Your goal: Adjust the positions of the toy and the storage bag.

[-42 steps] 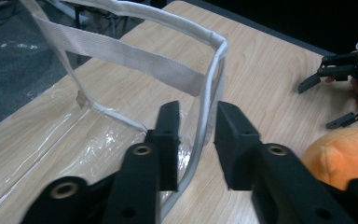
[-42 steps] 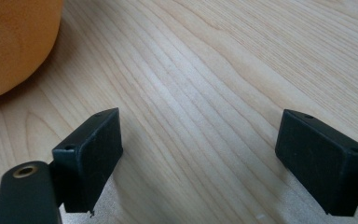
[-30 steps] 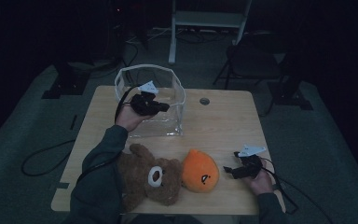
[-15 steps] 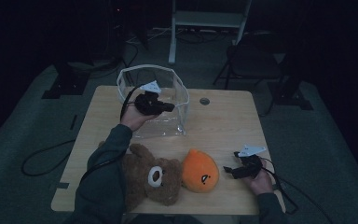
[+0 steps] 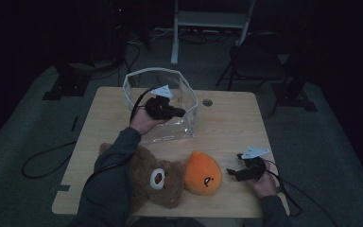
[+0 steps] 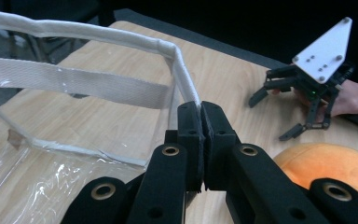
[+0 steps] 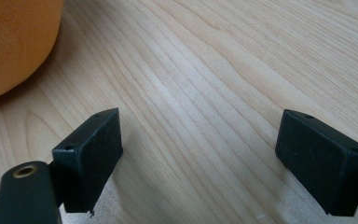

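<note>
High view: your left gripper [image 5: 179, 112] pinches the rim of the clear plastic bag with white fabric trim [image 5: 182, 75] at the wooden table's [image 5: 227, 123] far side.
Left gripper view: its jaws meet on the bag's white edging, beside the orange plush toy [image 6: 328, 161].
Right gripper view: your right gripper [image 7: 198, 154] rests wide apart, holding nothing.

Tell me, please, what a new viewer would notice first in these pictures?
First, the clear plastic bag with white trim, standing open at the table's far side, its rim pinched by the shut left gripper. Next, the two plush toys at the near edge: a brown teddy bear and an orange plush beside it. The right gripper rests open, right of the orange one.
</note>
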Demonstrator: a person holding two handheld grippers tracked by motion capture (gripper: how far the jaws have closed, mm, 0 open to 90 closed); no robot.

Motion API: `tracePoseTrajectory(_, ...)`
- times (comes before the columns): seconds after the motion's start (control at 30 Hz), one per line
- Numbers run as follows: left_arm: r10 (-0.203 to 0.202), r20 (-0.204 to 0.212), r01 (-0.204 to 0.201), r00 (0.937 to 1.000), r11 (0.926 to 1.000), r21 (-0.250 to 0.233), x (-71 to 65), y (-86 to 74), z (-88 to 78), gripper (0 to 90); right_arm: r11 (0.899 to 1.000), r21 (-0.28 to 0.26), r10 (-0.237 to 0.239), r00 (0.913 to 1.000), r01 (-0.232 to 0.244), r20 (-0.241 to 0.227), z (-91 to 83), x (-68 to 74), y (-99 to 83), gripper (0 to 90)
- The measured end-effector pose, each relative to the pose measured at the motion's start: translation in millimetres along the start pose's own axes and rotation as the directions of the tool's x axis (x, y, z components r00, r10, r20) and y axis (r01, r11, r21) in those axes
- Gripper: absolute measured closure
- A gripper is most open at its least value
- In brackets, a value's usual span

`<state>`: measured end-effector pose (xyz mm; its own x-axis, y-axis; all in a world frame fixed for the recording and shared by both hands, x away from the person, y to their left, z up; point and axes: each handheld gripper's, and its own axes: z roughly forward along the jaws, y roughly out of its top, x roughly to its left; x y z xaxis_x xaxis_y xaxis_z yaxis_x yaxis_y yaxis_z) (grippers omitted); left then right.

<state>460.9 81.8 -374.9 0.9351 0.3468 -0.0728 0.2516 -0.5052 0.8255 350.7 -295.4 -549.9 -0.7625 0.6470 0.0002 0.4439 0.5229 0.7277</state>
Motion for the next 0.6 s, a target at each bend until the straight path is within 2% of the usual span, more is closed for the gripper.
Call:
tracePoseTrajectory(0.33, 0.049, 0.059, -0.05, 0.9971, 0.9985, 0.02, -19.8, 9.2, 11.9, 87.8, 1.0, 0.002, 0.002, 1.0, -0.002, 0.0, -0.1, 0.1, 0.0, 13.8)
tracePoseTrajectory(0.37, 0.064, 0.08, -0.066, 0.9947, 0.9973, 0.03, -27.3, 10.9, 13.8, 87.8, 1.0, 0.0, 0.0, 1.0, 0.0, 0.001, -0.1, 0.0, 0.0, 13.8)
tracePoseTrajectory(0.5, 0.079, 0.095, -0.083, 0.9924, 0.996, 0.035, -34.2, 11.7, 14.7, 87.8, 1.0, 0.001, 0.0, 1.0, 0.0, -0.001, -0.1, 0.1, 0.0, 13.9)
tracePoseTrajectory(0.53, 0.096, 0.105, -0.101, 0.9898, 0.9938, 0.046, -39.0, 12.1, 14.4, 87.7, 1.0, 0.001, -0.001, 1.0, 0.001, -0.002, -0.1, 0.1, 0.0, 13.9)
tracePoseTrajectory(0.6, 0.1, 0.12, -0.106, 0.9878, 0.9932, 0.048, -43.9, 11.9, 13.6, 87.7, 1.0, 0.0, -0.001, 1.0, 0.001, -0.002, -0.1, 0.1, 0.0, 13.8)
